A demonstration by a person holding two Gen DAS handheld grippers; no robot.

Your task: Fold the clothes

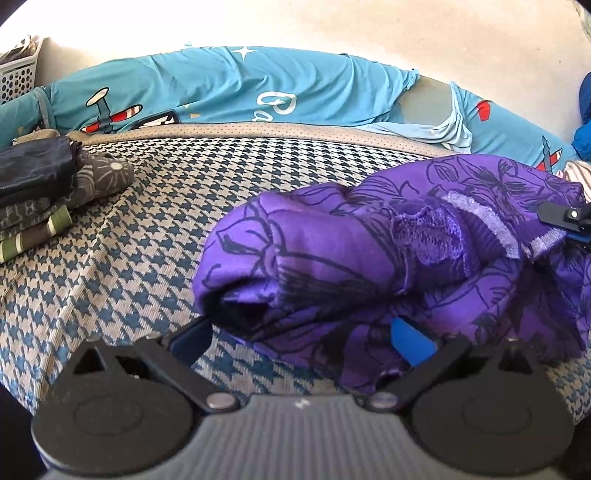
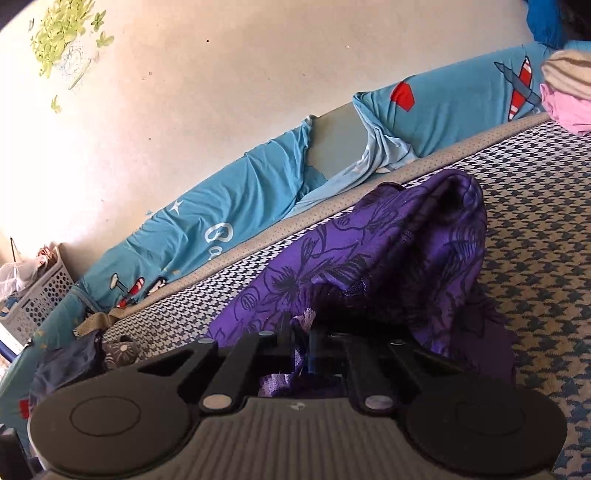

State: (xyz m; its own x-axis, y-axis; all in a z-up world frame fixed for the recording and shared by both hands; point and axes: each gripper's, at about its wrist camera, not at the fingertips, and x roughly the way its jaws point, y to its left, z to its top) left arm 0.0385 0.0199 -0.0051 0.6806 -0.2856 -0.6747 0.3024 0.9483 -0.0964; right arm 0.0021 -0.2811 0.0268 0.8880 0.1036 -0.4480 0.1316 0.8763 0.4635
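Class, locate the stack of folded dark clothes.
In the left wrist view, the stack of folded dark clothes sits at the far left on the houndstooth bed cover, before the turquoise sheet.

The garment (image 1: 388, 251) lies bunched on the mattress (image 1: 147, 229), right of the folded pile (image 1: 44, 192). Behind both, a pillow (image 1: 221, 88) runs along the wall (image 1: 295, 26). A basket (image 1: 18, 74) sits far left.
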